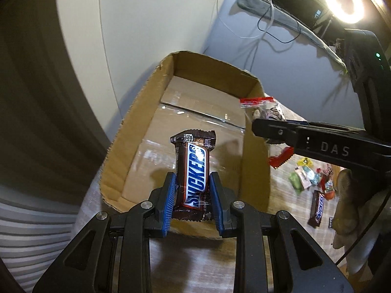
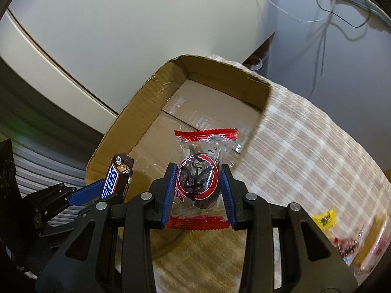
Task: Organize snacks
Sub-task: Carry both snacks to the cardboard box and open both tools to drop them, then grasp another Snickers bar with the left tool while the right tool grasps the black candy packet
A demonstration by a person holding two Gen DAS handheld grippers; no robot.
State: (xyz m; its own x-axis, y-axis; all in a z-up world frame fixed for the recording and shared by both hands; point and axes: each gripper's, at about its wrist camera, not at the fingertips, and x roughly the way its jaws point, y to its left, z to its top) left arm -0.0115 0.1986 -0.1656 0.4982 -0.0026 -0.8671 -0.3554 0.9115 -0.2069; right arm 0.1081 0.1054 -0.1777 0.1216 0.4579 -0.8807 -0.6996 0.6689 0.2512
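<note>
My left gripper (image 1: 193,185) is shut on a brown Snickers bar (image 1: 194,173), held upright over the near end of an open cardboard box (image 1: 129,131). My right gripper (image 2: 198,185) is shut on a clear packet with red ends and a dark sweet inside (image 2: 199,178), over the near edge of the same box (image 2: 122,127). In the left wrist view the right gripper (image 1: 259,128) reaches in from the right with that packet (image 1: 259,105). Seen from the right wrist camera, the left gripper (image 2: 107,193) holds the Snickers bar (image 2: 117,175) at lower left. The box's taped floor shows bare.
The box stands on a woven light mat (image 2: 305,146) near a pale wall. Loose snacks lie on the table at right: another Snickers bar (image 1: 317,207), several small wrapped sweets (image 1: 305,175) and a yellow packet (image 2: 326,217). A ring lamp (image 1: 344,0) and cables are behind.
</note>
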